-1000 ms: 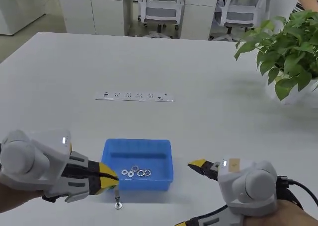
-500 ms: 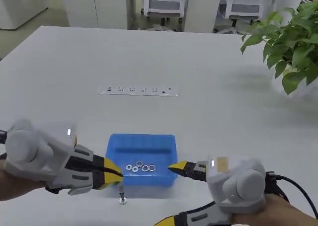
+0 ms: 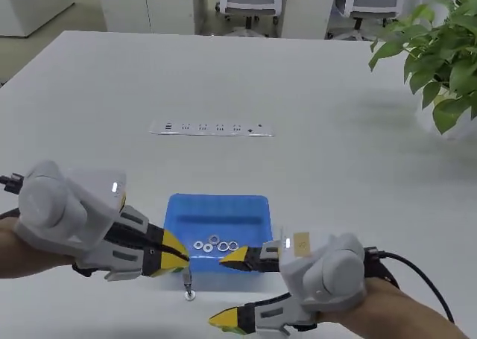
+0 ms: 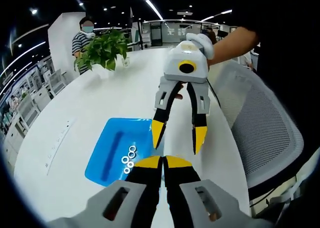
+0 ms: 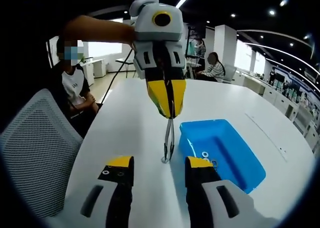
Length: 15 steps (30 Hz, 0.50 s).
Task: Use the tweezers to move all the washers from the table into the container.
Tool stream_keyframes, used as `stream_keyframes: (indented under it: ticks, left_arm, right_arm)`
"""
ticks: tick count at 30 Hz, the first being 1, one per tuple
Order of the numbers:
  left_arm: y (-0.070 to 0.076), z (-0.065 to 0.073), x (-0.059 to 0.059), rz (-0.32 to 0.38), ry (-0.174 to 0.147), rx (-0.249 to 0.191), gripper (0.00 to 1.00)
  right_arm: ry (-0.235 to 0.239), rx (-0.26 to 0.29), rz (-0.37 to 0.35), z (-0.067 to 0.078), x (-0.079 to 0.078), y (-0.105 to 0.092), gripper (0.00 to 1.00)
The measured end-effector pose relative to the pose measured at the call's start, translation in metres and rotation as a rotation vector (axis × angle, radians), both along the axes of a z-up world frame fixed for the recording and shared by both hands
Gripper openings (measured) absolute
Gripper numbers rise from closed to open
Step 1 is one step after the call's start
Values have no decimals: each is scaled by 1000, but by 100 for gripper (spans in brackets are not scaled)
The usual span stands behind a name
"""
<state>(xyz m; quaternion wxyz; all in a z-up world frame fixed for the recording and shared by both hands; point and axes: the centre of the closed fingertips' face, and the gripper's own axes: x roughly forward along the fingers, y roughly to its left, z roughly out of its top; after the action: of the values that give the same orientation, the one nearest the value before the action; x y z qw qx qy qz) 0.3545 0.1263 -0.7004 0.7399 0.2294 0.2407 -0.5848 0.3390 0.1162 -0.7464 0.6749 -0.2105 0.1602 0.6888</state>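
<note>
1. Checking against a second ago, the white table (image 3: 223, 71) and the blue container (image 3: 218, 207) lie as they did. The slight shift across the head view is the camera's.
2. The right gripper (image 3: 220, 289) has come in from the container's right side. Its upper jaw tip now crosses the container's near wall, and its lower jaw has entered the head view. The jaws are spread wide and hold nothing.
3. The left gripper (image 3: 179, 255) stays at the container's near left corner. Its jaws are clamped on the tweezers (image 3: 187, 278), which point down at the table.
4. Five washers (image 3: 215, 244) lie clustered in the container near its front wall, the count unchanged.
5. One loose washer (image 3: 191, 295) lies on the table just outside that wall, at the tweezer tips.
6. The right gripper view resolves what the head view blurs. The tweezers stand nearly upright with their tips drawn together at the loose washer. Whether they pinch it cannot be told.
7. The left gripper view shows the right gripper head-on, with one yellow tip at the container's edge and the other over bare table.
</note>
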Motion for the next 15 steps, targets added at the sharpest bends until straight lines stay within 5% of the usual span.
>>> stream_keyframes:
  ticks: [15]
  left_arm:
    - [3, -1, -2, -38, 12, 31, 5]
  right_arm:
    - [-70, -31, 60, -20, 7, 29, 23]
